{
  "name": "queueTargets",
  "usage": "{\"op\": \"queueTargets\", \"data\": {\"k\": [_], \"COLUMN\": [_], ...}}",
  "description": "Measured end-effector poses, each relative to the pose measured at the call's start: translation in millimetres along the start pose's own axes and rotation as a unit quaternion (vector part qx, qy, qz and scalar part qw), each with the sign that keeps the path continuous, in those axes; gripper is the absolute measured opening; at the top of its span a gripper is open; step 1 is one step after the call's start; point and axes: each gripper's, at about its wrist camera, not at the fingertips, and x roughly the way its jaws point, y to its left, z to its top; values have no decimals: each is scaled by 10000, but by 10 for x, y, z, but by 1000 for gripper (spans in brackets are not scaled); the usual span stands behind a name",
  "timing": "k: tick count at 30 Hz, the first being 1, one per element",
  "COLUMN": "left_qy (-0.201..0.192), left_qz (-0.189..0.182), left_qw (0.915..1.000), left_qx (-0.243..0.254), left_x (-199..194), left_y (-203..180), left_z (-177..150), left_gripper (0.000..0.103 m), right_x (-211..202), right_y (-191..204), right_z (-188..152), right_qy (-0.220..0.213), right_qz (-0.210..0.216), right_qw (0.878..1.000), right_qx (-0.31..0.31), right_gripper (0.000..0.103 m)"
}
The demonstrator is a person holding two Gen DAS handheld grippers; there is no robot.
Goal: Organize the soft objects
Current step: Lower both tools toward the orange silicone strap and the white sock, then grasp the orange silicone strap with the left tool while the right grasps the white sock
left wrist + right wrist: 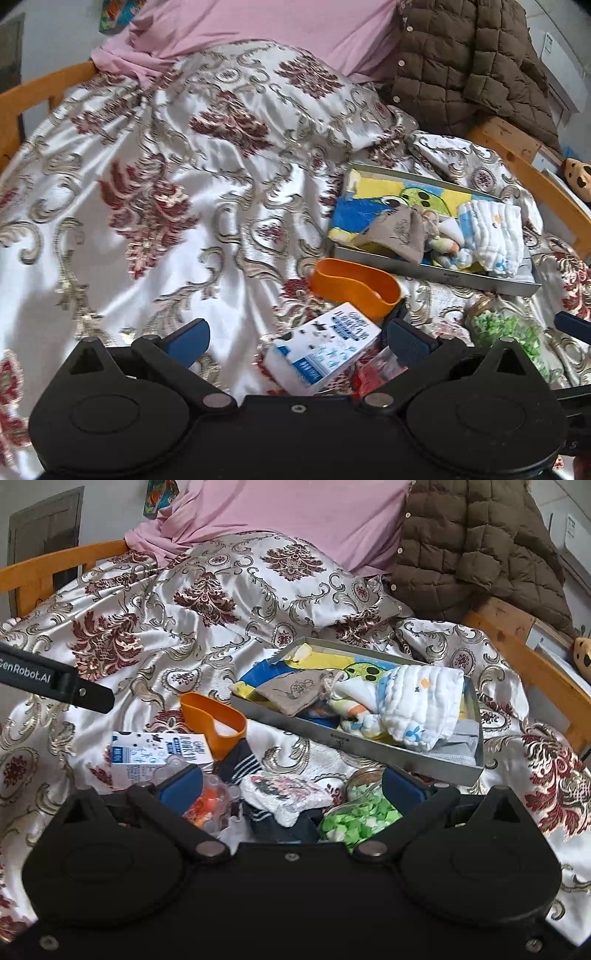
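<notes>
A grey tray [369,746] on the bed holds soft things: a colourful towel [328,662], a beige pouch [291,693] and a white quilted cloth [424,705]. It also shows in the left wrist view [436,275]. My right gripper [291,786] is open over a white printed washcloth [288,792] lying on dark striped socks [242,760]. My left gripper [295,341] is open above a blue-white carton [325,347], holding nothing.
An orange cup [214,722], a jar of green bits [360,814] and a clear packet with orange pieces [207,806] lie by the cloths. A brown quilted jacket [476,550] and pink pillow [295,517] sit at the headboard. Wooden bed rails [524,664] border the patterned bedspread.
</notes>
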Motion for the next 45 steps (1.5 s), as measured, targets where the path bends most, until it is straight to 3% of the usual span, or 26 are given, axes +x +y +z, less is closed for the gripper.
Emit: {"op": "queueTargets", "data": {"k": [10,17,24,31,39,43,45], "left_qy": [289,668,1082,1468,1572,1543,1528], "left_qz": [-741,-1211,-1305,-1421,-1260,-1181,-1219], "left_qw": [9966,9874,9849,9773,9779,9794,9793], "left_qx": [-237,-767,-362,-564,-560,-543,-527], "left_x": [456,869,1169,1494,1669,1703,1714], "left_y": [-94,-143,-362,-394,-371,-336,-316], "left_z": [214,364,504,511,444,443,443], "left_gripper": [102,102,102,100,83,60,57], "right_x": [215,284,364,484,757,926,984], "right_y": [-201,-217,-164,-122,-69,10,46], "right_z": [44,10,8,13,26,70,88], "right_qy": [181,219,284,359,560,664,752], "right_qz": [-236,-254,-229,-304,-120,57,101], "right_qw": [9995,9994,9993,9989,9984,9978,9971], "right_qx": [61,90,69,17,27,-9,-55], "right_gripper": [102,102,102,102,102,102,101]}}
